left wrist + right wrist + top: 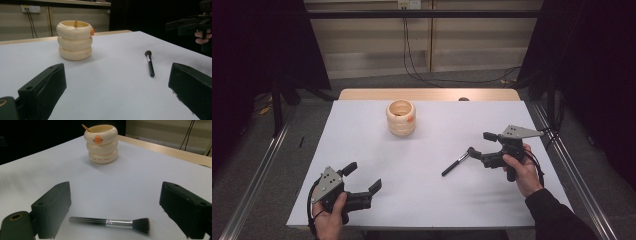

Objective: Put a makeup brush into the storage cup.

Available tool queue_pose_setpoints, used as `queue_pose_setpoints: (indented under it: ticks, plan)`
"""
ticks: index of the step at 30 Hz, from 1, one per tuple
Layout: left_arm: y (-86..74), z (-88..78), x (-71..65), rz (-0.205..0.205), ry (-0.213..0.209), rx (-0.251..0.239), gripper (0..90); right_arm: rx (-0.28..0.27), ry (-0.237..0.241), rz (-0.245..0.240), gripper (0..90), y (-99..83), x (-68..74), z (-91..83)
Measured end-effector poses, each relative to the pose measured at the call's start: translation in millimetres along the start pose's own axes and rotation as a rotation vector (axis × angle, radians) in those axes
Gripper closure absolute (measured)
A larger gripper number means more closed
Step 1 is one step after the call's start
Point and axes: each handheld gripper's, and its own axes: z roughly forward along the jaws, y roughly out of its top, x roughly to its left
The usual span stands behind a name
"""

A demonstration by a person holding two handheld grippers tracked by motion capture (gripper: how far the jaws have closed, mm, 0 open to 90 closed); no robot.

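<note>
A: Where does the holder (401, 118) stand?
B: On the bench (362, 150), toward its far edge, with a stick (87, 128) inside it.
A: And the brush (455, 164)?
B: It lies flat on the bench, nearer than the holder and to its right, well apart.
A: The grippers?
B: The right gripper (478, 144) is just right of the brush; the left gripper (363, 177) is near-left of the holder.

We are seeing a black-handled brush (110, 222) with a silver ferrule and dark bristles going paler at the tips. At 12 o'clock we are noting a cream ringed holder (101, 143) wearing an orange beak mark and holding an orange-tan stick. The table (362, 150) is showing white with a light wood edge. Both grippers, left (362, 181) and right (479, 144), are showing black jaws and grey plates.
</note>
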Motion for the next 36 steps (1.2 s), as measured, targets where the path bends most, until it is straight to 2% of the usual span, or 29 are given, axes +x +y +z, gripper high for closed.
queue_pose_setpoints:
  ticks: [3,4,7,8,13,15,18,20,22,24,25,27,28,32,35,36]
  plan:
    - [0.6,-0.6,-2.3,0.021,-0.004,0.007,1.5,-0.014,-0.015,-0.01,5.7,3.6,-1.9,3.7]
    - [0.5,-0.1,-3.0,0.015,-0.011,0.004,1.5,-0.005,-0.009,-0.018,3.1,5.1,-2.2,4.6]
    - [-0.1,0.9,-2.9,0.007,-0.024,0.005,1.5,0.016,0.025,-0.047,2.9,10.4,-3.2,7.4]
    - [0.0,1.0,-3.1,0.0,-0.017,0.004,1.5,0.027,0.034,-0.056,2.9,12.5,-3.5,8.8]
    - [-0.1,1.6,-3.3,0.006,-0.018,0.011,1.4,0.069,0.034,-0.069,8.1,18.3,-2.2,20.8]
    - [-0.1,1.1,-2.6,0.01,-0.032,0.009,1.6,0.091,0.054,-0.064,9.4,17.3,-2.4,26.5]
    - [-0.7,1.0,-2.2,0.003,-0.025,0.011,1.3,0.112,0.051,-0.097,11.5,14.5,-1.7,32.0]
    - [-0.8,1.4,-2.1,0.006,-0.026,0.014,1.4,0.129,0.061,-0.09,12.2,14.0,-3.5,35.7]
    - [-0.6,2.7,-3.6,0.006,-0.032,0.016,1.3,0.16,0.072,-0.065,8.5,14.9,-4.8,38.4]
    - [-0.5,4.3,-5.5,0.014,-0.039,0.02,1.3,0.168,0.09,-0.053,7.7,15.4,-6.4,40.1]
    - [-0.5,4.8,-5.7,0.018,-0.04,0.024,1.3,0.19,0.089,-0.059,7.7,15.9,-7.4,41.3]
    - [-0.9,5.0,-5.3,0.02,-0.053,0.025,1.2,0.192,0.086,-0.082,7.4,15.7,-8.7,42.8]
    - [-1.0,4.6,-4.9,0.02,-0.045,0.026,1.2,0.203,0.086,-0.093,7.4,15.5,-9.1,43.7]
    - [-1.4,4.4,-4.2,0.015,-0.044,0.026,1.3,0.288,0.079,-0.131,9.5,17.5,-11.0,46.8]
    - [-1.5,4.9,-5.3,0.018,-0.042,0.029,1.0,0.322,0.094,-0.149,8.8,22.9,-12.7,47.4]
    - [-1.6,5.2,-5.7,0.017,-0.046,0.028,0.9,0.33,0.114,-0.162,6.4,24.5,-13.6,47.3]
